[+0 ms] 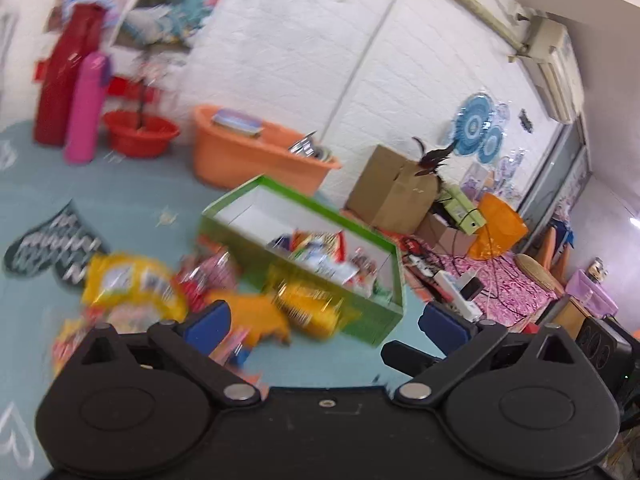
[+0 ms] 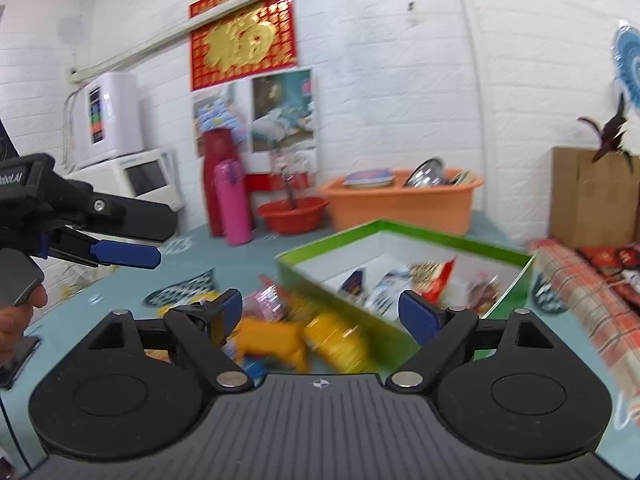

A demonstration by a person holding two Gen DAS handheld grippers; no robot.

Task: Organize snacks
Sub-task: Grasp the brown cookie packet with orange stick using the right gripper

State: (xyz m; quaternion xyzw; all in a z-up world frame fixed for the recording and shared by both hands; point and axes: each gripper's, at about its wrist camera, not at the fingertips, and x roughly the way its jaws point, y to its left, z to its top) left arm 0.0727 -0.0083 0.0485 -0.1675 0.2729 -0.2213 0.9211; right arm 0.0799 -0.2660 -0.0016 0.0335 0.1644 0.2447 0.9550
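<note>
Two handheld grippers hover over a pale teal table (image 1: 120,208) covered with snack packets. The left gripper (image 1: 326,322) has its two blue-padded fingers spread wide apart with nothing between them. The right gripper (image 2: 322,316) is likewise spread wide and empty. In the right wrist view the left gripper also appears at the left edge, seen side-on, with part of a person's hand (image 2: 16,320) on its handle.

One green box (image 1: 372,320) with a white interior sits open on the table, angled. Inside it, toward its near end, lies a cluster of snack packets (image 1: 320,252); blur makes an exact count impossible, though at least four show. The far end of the box is bare.

Outside the box, just beside its near wall, lies one loose pile of snacks (image 1: 192,284). At least four can be told apart: one large yellow bag (image 1: 128,284), one orange packet (image 1: 256,312), one yellow packet (image 1: 308,304) touching the box wall, and one red-and-pink packet (image 1: 208,276).

Further back stand one pink bottle (image 1: 86,108), one tall red flask (image 1: 66,80), one red basin (image 1: 140,132) and one orange tub (image 1: 248,156) holding dishes. One brown cardboard box (image 1: 392,188) stands to the right.
</note>
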